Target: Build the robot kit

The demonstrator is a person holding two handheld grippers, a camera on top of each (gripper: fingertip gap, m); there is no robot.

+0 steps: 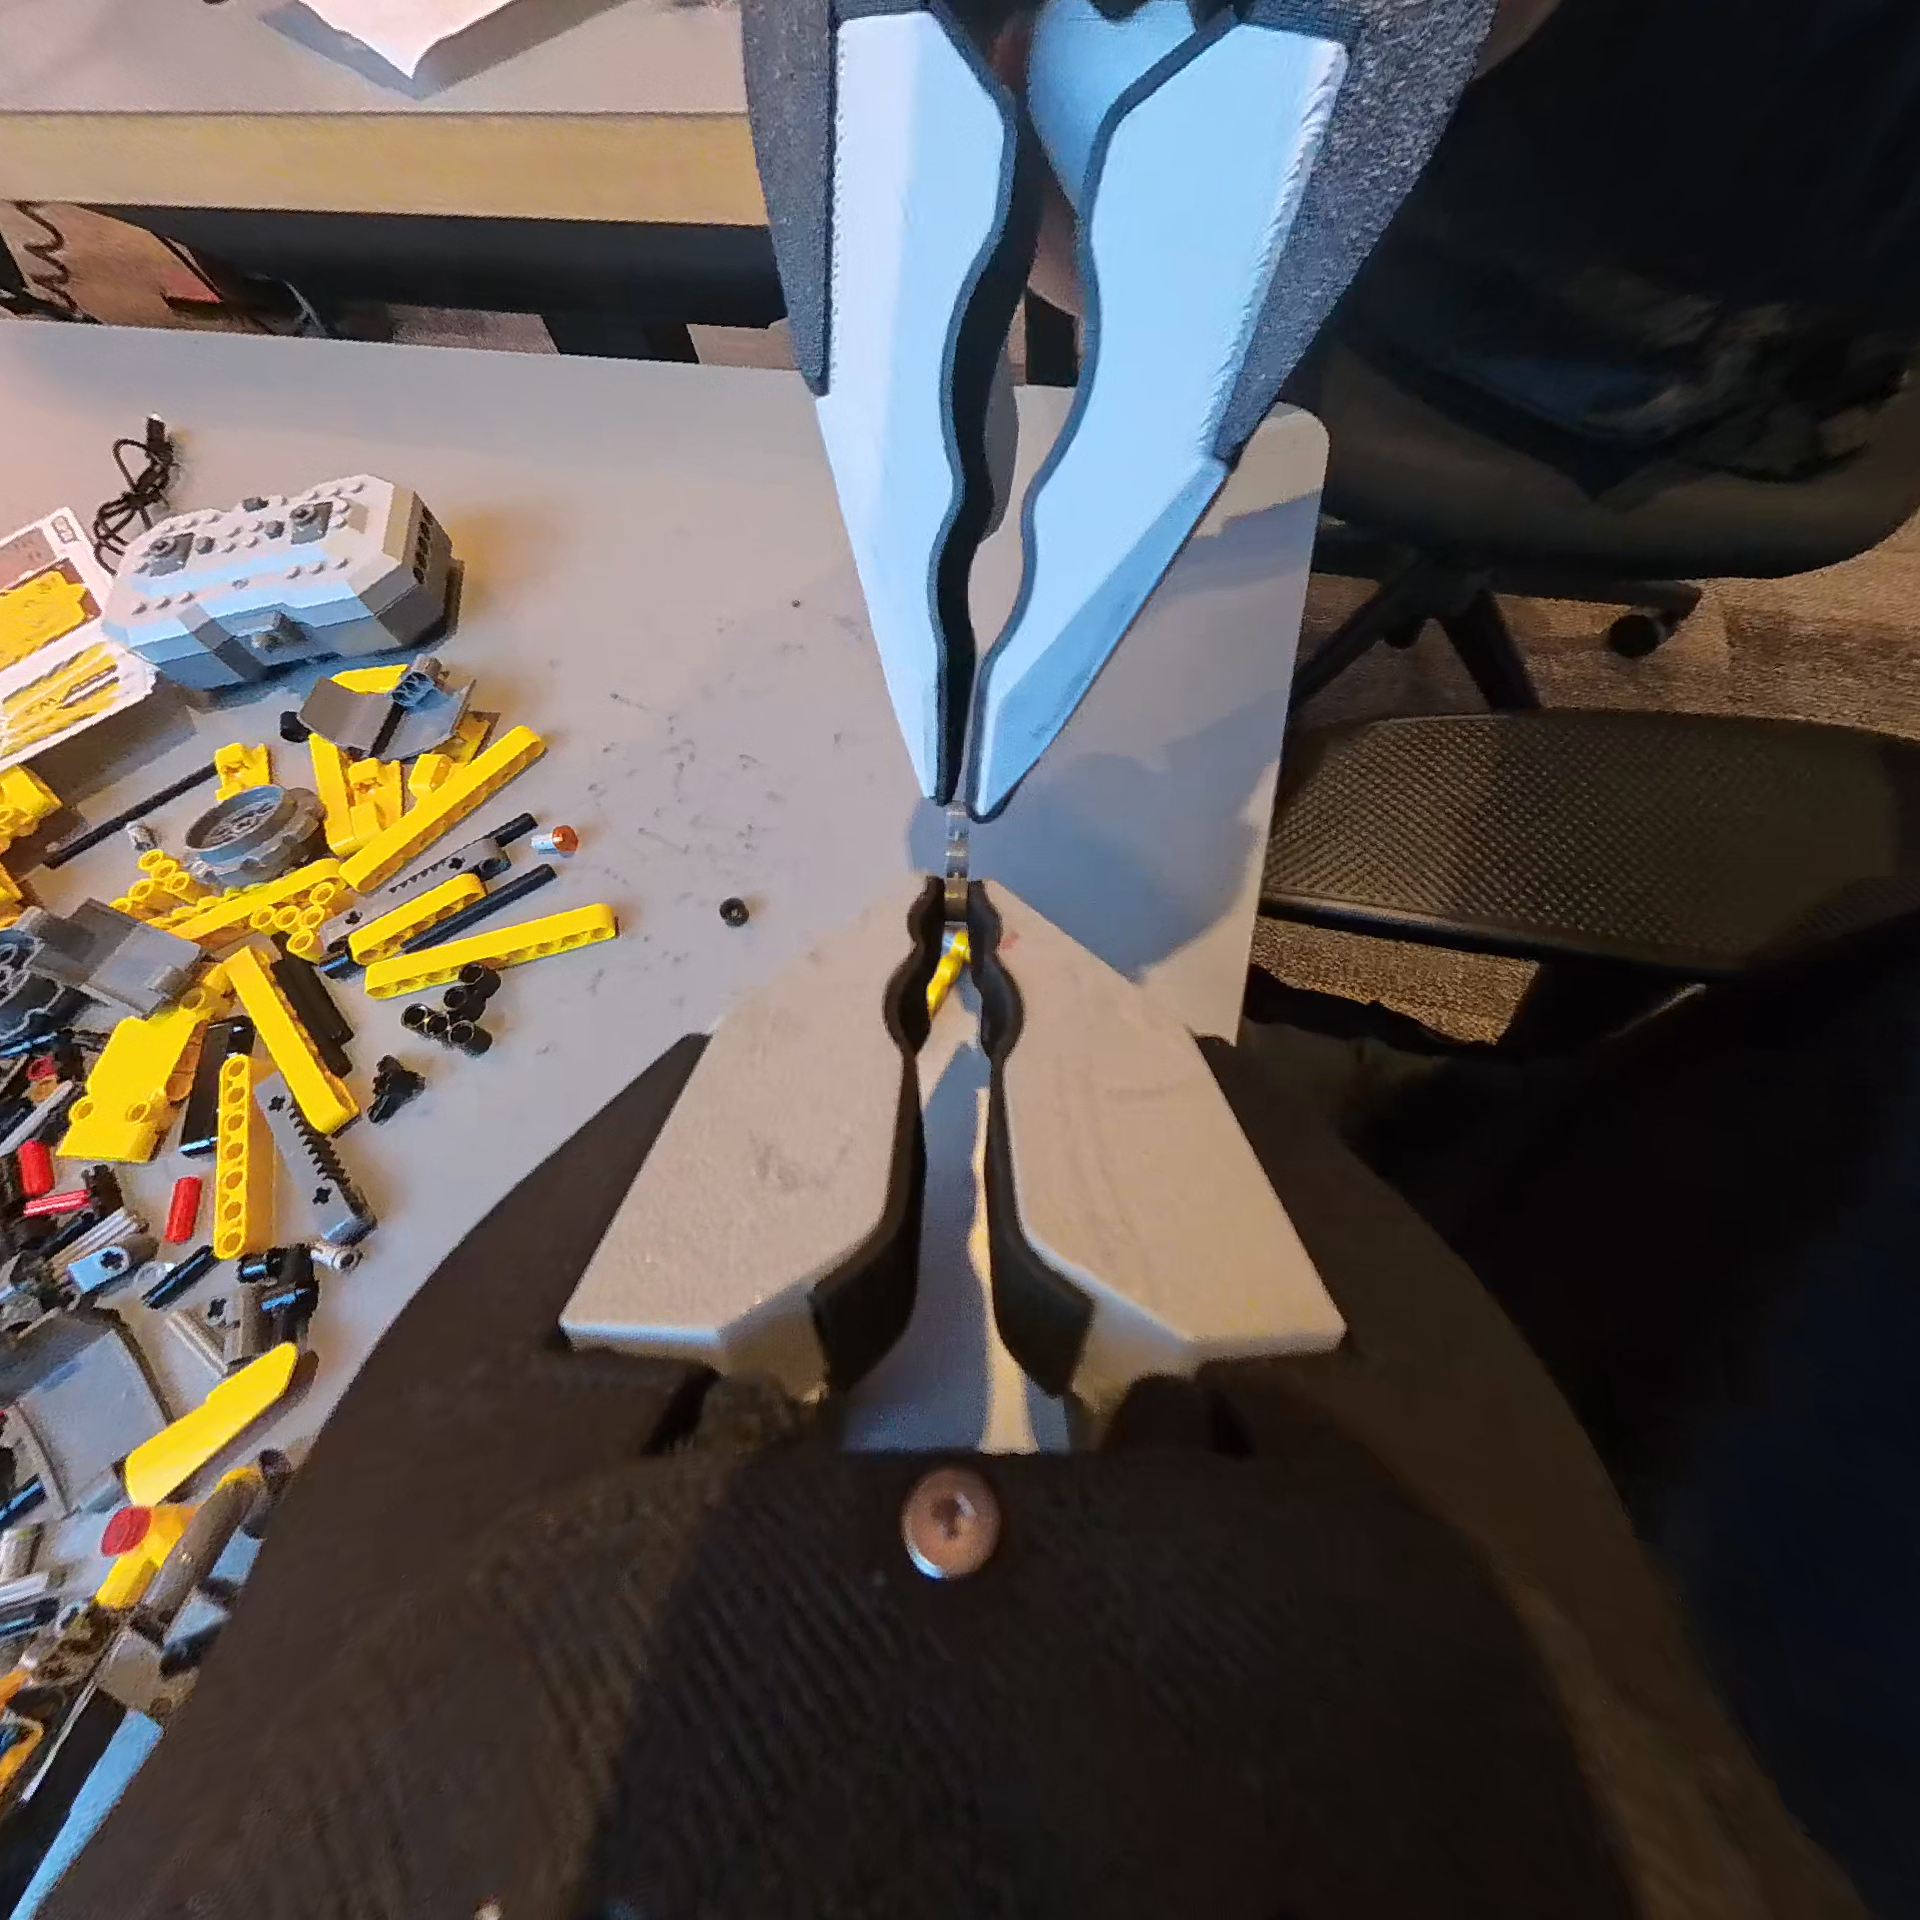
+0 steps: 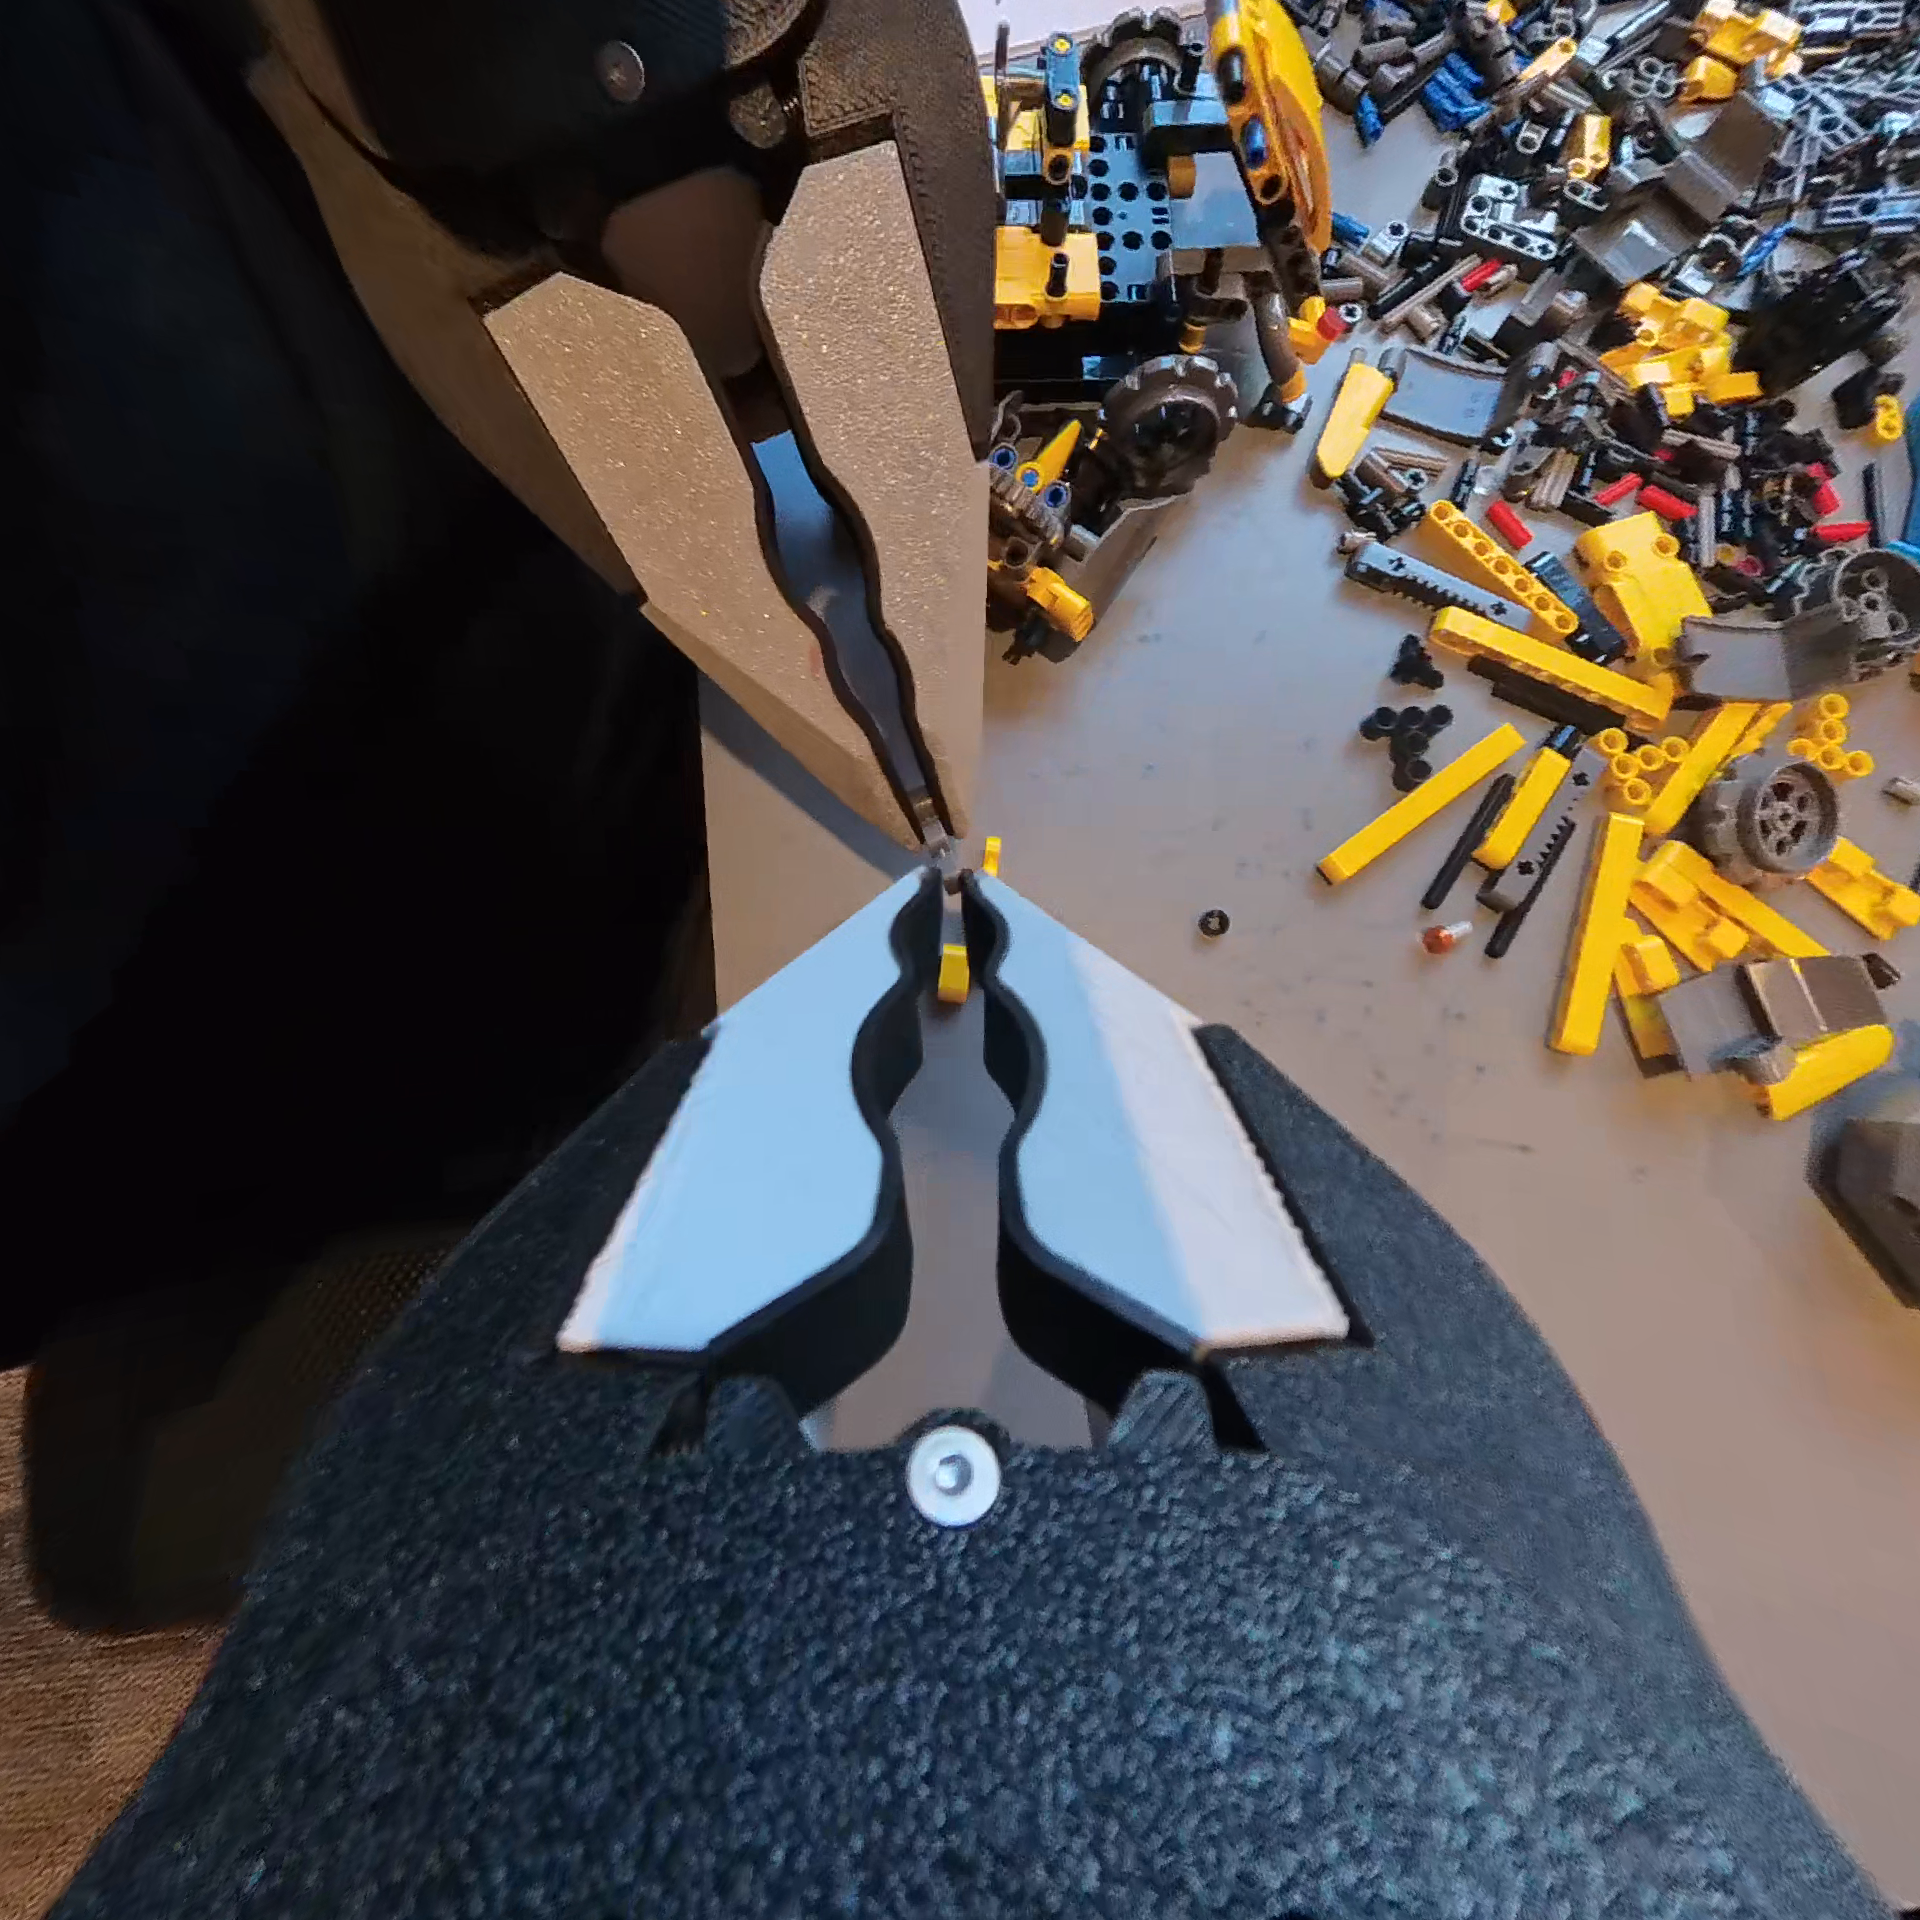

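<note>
My two grippers meet tip to tip above the grey table's (image 1: pixel 675 582) near corner. In the left wrist view my left gripper (image 1: pixel 954 896) is shut on a small dark grey piece (image 1: pixel 956 891), and a small yellow piece (image 1: pixel 948 966) shows in the gap behind its tips. My right gripper (image 1: pixel 957 814) comes down from above, shut on a small light grey pin (image 1: pixel 956 847) that reaches the left tips. In the right wrist view my right gripper (image 2: pixel 951 883) is shut, with a yellow piece (image 2: pixel 951 975) in its gap. The left gripper (image 2: pixel 935 826) points at it from the upper left.
A pile of yellow, black and grey building pieces (image 1: pixel 260 935) covers the table, also shown in the right wrist view (image 2: pixel 1610 675). A grey battery box (image 1: pixel 281 582), a part-built vehicle (image 2: pixel 1143 260) and a small black ring (image 1: pixel 735 911) lie there. A black office chair (image 1: pixel 1558 831) stands past the table edge. Left tips and right tips are each some 20 cm from the part-built vehicle (image 2: pixel 1143 260).
</note>
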